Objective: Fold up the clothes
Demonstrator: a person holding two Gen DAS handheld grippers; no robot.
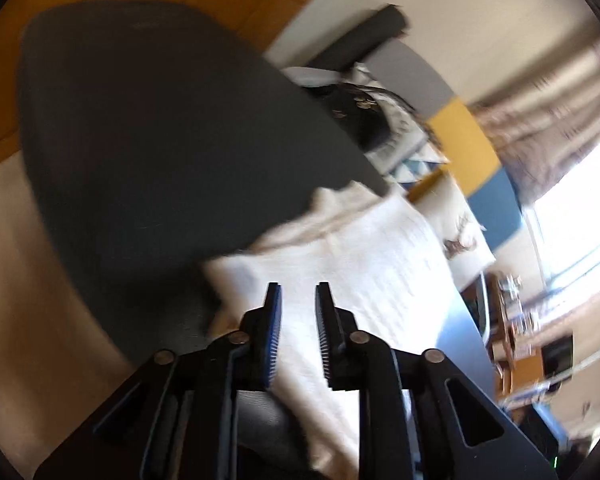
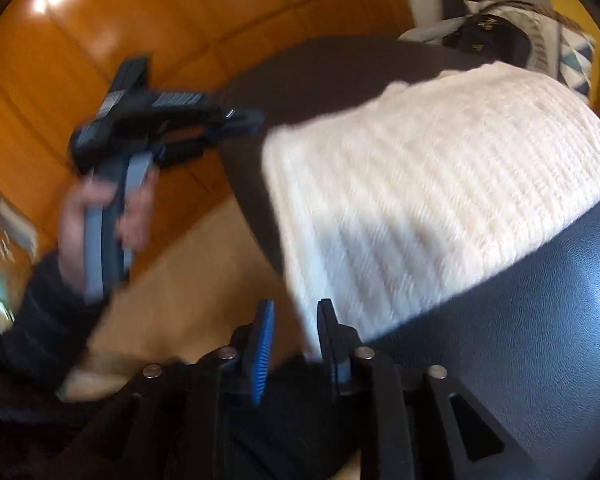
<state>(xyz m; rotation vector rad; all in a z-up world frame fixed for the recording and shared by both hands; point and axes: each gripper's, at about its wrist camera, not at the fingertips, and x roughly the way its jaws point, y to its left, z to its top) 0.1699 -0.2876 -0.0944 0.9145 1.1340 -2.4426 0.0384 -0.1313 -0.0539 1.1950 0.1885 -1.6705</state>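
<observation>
Both tools stand with jaws slightly apart and nothing between them: the left gripper (image 1: 298, 292) hovers over the cream knit garment (image 1: 352, 248), and the right gripper (image 2: 296, 310) sits at that garment's near edge, pads clear of the cloth. One garment is in view, lying on the dark round table (image 1: 148, 128) in a compact rectangle, which suggests the fold is done or nearly so, though motion blur prevents confirming its layers. Count: two grippers, one garment, one table, one dark bag (image 1: 360, 116) behind.
</observation>
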